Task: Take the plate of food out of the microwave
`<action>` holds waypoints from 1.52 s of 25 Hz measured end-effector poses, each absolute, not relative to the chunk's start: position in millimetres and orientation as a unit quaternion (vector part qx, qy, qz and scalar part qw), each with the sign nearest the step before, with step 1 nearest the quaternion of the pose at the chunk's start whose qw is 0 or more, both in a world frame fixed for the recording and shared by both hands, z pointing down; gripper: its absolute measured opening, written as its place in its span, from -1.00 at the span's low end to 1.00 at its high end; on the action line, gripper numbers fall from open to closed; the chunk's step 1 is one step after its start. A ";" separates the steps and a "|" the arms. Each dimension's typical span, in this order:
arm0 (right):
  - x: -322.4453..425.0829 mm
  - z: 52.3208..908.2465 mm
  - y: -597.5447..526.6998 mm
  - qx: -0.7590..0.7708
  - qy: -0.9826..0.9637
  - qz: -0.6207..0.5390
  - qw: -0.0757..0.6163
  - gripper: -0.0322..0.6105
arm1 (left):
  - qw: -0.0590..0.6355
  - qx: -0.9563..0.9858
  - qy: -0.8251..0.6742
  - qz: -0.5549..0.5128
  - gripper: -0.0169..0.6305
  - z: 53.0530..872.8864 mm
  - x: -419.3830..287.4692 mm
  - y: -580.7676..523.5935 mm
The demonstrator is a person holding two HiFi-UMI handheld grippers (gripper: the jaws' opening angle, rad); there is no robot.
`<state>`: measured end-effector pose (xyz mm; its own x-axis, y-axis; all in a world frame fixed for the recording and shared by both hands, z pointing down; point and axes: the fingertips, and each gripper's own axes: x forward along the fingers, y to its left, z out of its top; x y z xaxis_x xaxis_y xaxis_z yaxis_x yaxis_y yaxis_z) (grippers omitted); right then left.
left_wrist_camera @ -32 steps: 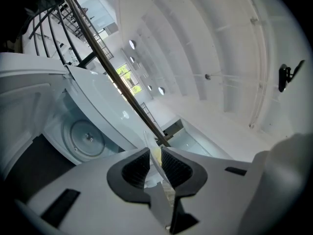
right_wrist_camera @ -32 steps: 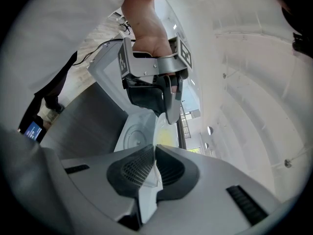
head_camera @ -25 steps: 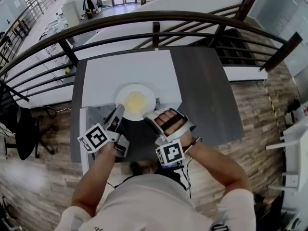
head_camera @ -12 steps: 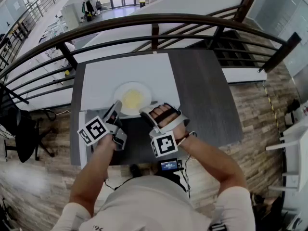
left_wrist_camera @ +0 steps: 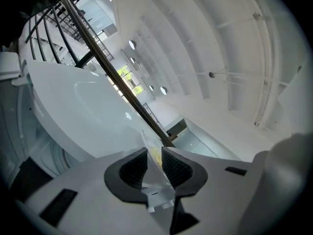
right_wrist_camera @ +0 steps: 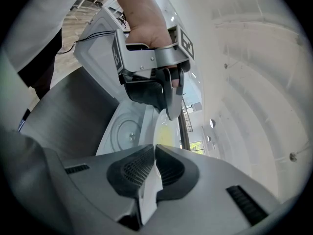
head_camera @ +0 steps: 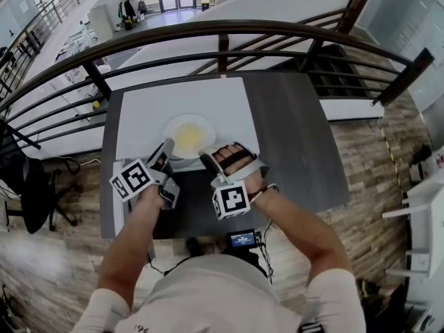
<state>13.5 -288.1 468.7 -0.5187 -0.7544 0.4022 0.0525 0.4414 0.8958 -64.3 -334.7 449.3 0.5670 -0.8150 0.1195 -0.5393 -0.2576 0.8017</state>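
Note:
A white plate [head_camera: 189, 136] with yellow food on it hangs between my two grippers, and from above it shows over the front part of the white microwave's top [head_camera: 146, 103]. My left gripper [head_camera: 166, 150] is shut on its left rim and my right gripper [head_camera: 208, 157] on its right rim. The left gripper view has the plate [left_wrist_camera: 83, 116] wedged edge-on between the dark pads [left_wrist_camera: 132, 168]. In the right gripper view the plate [right_wrist_camera: 164, 131] runs from my right gripper [right_wrist_camera: 154, 153] to the left gripper [right_wrist_camera: 171, 106], with the microwave's glass turntable [right_wrist_camera: 129, 129] beside it.
The microwave stands on a dark table [head_camera: 298, 137], its open door [head_camera: 119, 200] sticking out toward me at the left. A curved dark railing [head_camera: 222, 30] runs behind the table. A small device with a lit screen [head_camera: 243, 239] sits near my body.
Both grippers and the plate have moved away from me: the plate overlapped the microwave's front edge and now shows over its top. Both grips are unchanged.

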 end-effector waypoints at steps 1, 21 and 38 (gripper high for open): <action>12.5 468.3 -289.5 0.240 -0.733 -0.471 0.428 -0.85 | 0.418 0.779 -0.440 -0.153 -0.72 449.1 -67.2 -335.4; 9.8 477.5 -308.9 0.239 -0.720 -0.473 0.448 -0.85 | 0.415 0.778 -0.452 -0.134 -0.72 455.4 -93.4 -305.6; 5.9 479.5 -329.2 0.252 -0.740 -0.428 0.455 -0.85 | 0.404 0.800 -0.419 -0.145 -0.72 434.9 -67.7 -276.5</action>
<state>5.9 -329.2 479.5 -0.4596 -0.7617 0.4567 0.0161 0.5071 0.8618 -67.7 -276.5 434.9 0.6065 -0.7880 0.1064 -0.5538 -0.3225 0.7677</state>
